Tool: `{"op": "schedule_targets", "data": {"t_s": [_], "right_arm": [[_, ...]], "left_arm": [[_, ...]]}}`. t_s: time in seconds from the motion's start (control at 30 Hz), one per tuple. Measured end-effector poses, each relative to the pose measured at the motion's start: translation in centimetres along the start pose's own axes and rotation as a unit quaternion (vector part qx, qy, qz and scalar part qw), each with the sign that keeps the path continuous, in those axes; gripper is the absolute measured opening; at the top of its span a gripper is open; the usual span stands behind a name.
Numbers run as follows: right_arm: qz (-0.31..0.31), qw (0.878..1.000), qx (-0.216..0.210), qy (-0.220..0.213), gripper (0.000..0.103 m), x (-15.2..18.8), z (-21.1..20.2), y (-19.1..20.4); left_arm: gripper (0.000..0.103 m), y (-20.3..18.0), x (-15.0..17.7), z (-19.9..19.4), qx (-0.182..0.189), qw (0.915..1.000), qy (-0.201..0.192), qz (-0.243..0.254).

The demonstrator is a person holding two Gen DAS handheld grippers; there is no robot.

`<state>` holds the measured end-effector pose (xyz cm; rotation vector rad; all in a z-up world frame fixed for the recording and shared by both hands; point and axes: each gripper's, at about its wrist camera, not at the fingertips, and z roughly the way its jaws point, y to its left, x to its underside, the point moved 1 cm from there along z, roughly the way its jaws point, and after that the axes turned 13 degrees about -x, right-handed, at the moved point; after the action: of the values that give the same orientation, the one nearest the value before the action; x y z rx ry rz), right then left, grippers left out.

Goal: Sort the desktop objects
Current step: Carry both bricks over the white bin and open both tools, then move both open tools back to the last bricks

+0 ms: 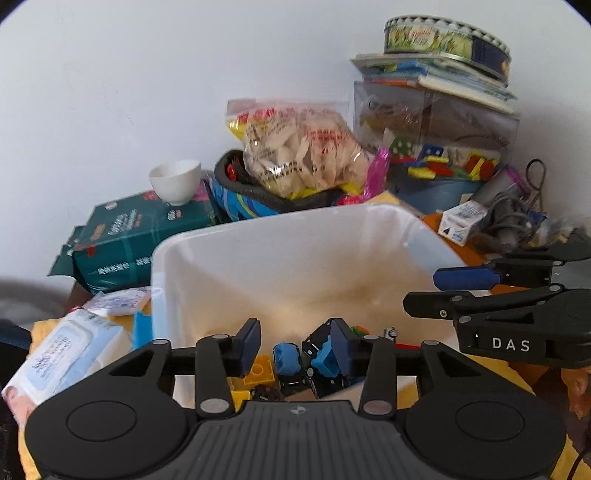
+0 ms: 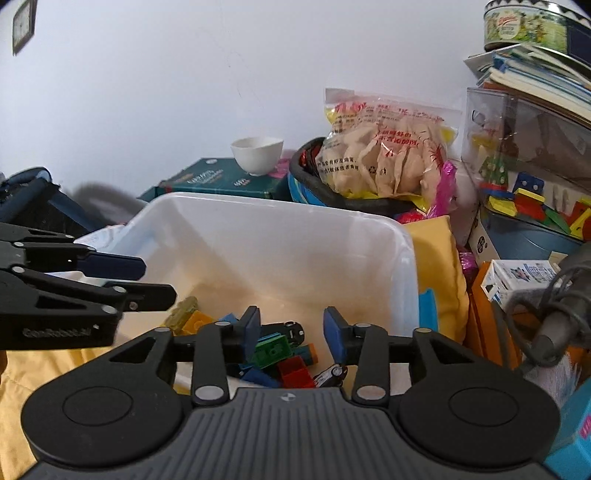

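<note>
Both hand-held grippers, left [image 1: 294, 345] and right [image 2: 291, 334], hover agape and empty over the white plastic bin [image 1: 280, 254] holding small toy blocks [image 2: 275, 350]. Only the left view shows the wet-wipes pack [image 1: 62, 354]; only the right, a wall clock [image 2: 23, 24].

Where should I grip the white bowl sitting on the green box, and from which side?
Take the white bowl by its rim, one finger inside and one outside, coming down from above on the near side. It stands upright and open on the green box, the wall is close behind it and the snack bag crowds its right. Its round body looks too wide to span.
</note>
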<state>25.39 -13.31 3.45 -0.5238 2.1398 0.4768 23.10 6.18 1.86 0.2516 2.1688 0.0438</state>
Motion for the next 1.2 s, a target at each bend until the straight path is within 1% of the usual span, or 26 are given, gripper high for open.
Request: {"op": "schedule_targets", "data": {"t_s": [0.07, 0.13, 0.17, 0.2, 0.23, 0.3, 0.4, 0.5, 0.63, 0.67, 0.77, 0.9, 0.97, 1.07, 1.2], "right_arm": [[-0.002, 1.000, -0.011, -0.012, 0.044, 0.5, -1.4, 0.4], [-0.002, 0.999, -0.024, -0.024, 0.047, 1.1, -2.6, 0.9], [-0.001, 0.999, -0.032, -0.027, 0.048, 1.5, -3.3, 1.2], [0.000, 0.999, -0.039, -0.027, 0.048, 2.0, -3.8, 1.4], [0.000, 0.999, -0.043, -0.024, 0.048, 2.6, -4.3, 1.8], [-0.008, 0.998, -0.054, -0.005, 0.047, 4.0, -4.5, 2.5], [-0.012, 0.996, -0.070, 0.047, 0.047, 6.8, -3.5, 3.6], [0.001, 0.992, -0.087, 0.092, 0.045, 9.5, -2.1, 4.7], [-0.009, 0.986, -0.105, 0.128, 0.045, 12.1, -0.9, 6.9], [-0.019, 0.985, -0.111, 0.134, 0.044, 12.4, -0.6, 7.5], [-0.048, 0.981, -0.111, 0.154, 0.043, 13.1, 0.2, 8.8], [-0.105, 0.976, -0.113, 0.156, 0.044, 13.1, 0.2, 10.0], [-0.128, 0.971, -0.108, 0.169, 0.045, 13.4, 0.6, 10.2], [-0.140, 0.969, -0.103, 0.175, 0.045, 13.6, 0.8, 10.2], [-0.156, 0.966, -0.113, 0.174, 0.045, 13.8, 1.1, 10.1]], "left_arm": [[0.051, 0.1, 0.7, -1.8, -0.001, 1.0000, -0.009, -0.002], [0.053, 0.7, 1.6, -3.7, 0.003, 0.9995, -0.028, -0.017], [0.061, 1.1, 2.2, -4.5, 0.005, 0.9991, -0.032, -0.026], [0.065, 1.6, 3.0, -5.2, 0.004, 0.9989, -0.031, -0.036], [0.065, 2.0, 4.0, -5.7, 0.005, 0.9987, -0.025, -0.043], [0.065, 2.4, 6.2, -5.9, 0.009, 0.9992, 0.003, -0.038], [0.064, 2.4, 9.9, -5.4, 0.000, 0.9984, 0.053, -0.022], [0.064, 2.0, 13.1, -4.7, 0.007, 0.9949, 0.098, -0.023], [0.063, 1.1, 16.0, -2.9, 0.016, 0.9892, 0.145, -0.017], [0.063, 1.0, 16.4, -2.5, 0.019, 0.9879, 0.153, -0.015], [0.063, 0.7, 16.6, -1.7, 0.018, 0.9889, 0.148, -0.002], [0.060, 0.9, 16.5, -2.1, 0.033, 0.9891, 0.143, -0.008], [0.060, 0.6, 16.6, -2.7, 0.039, 0.9892, 0.142, -0.004], [0.060, -0.1, 17.0, -3.4, 0.050, 0.9884, 0.143, 0.010], [0.060, -1.0, 17.4, -3.7, 0.052, 0.9873, 0.149, 0.020]]}}
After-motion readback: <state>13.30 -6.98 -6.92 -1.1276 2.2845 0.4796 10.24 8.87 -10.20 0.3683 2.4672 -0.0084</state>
